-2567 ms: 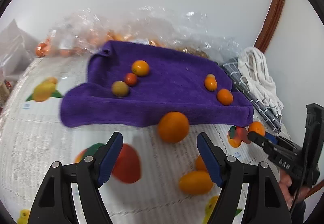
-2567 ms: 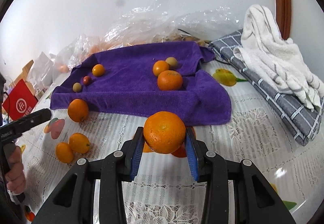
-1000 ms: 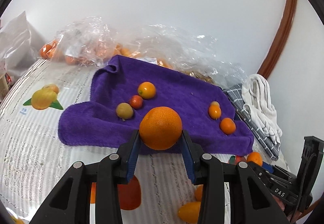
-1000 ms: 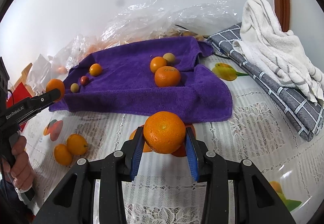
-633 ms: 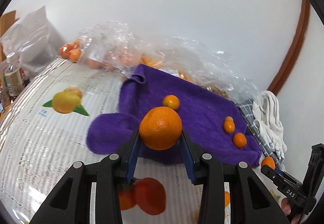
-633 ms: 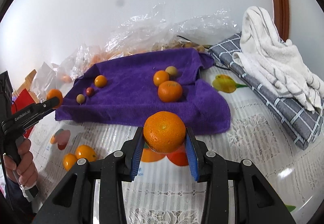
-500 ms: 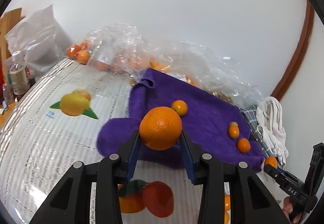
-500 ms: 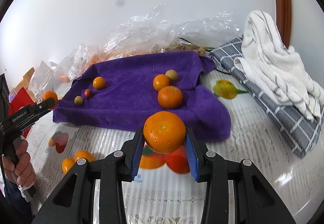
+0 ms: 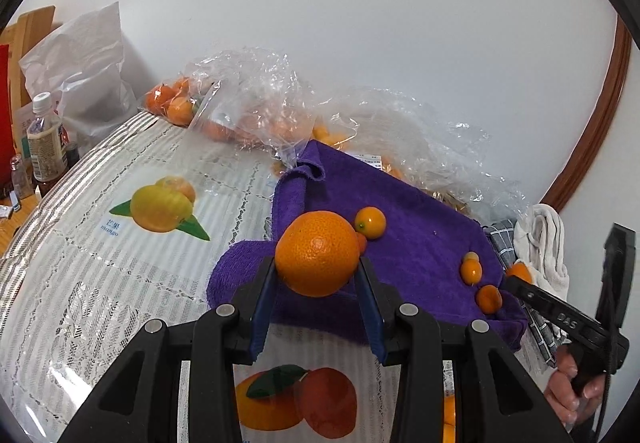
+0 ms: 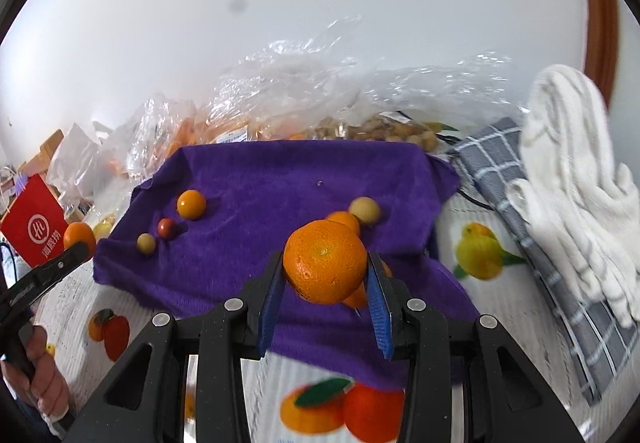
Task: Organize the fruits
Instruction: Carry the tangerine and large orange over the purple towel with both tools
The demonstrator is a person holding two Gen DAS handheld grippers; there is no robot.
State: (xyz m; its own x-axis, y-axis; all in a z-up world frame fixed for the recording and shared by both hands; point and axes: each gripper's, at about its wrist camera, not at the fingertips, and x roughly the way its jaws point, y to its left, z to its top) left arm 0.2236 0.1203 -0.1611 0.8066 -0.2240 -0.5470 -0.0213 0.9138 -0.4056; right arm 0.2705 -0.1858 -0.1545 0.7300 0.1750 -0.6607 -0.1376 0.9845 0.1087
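My left gripper (image 9: 316,267) is shut on a large orange (image 9: 316,253) and holds it above the near left corner of the purple towel (image 9: 420,243). Three small orange fruits (image 9: 370,223) lie on that towel. My right gripper (image 10: 325,263) is shut on another large orange (image 10: 325,261) over the front edge of the purple towel (image 10: 280,183). Beyond it lie a small orange fruit (image 10: 191,204), a red one (image 10: 166,227) and two pale ones (image 10: 364,210). Each gripper shows at the edge of the other's view, the left gripper (image 10: 78,249) with its orange (image 10: 78,237).
Clear plastic bags of fruit (image 9: 248,119) crowd the back along the wall. A grey checked cloth (image 10: 500,171) and a white towel (image 10: 572,155) lie at the right. A bottle (image 9: 44,139) and a red box (image 10: 36,223) stand at the left. The tablecloth (image 9: 100,263) carries fruit prints.
My right gripper has moved forward and up with its orange, from the bare tablecloth to over the towel's front edge. The left gripper swung left with its orange, then held nearly still.
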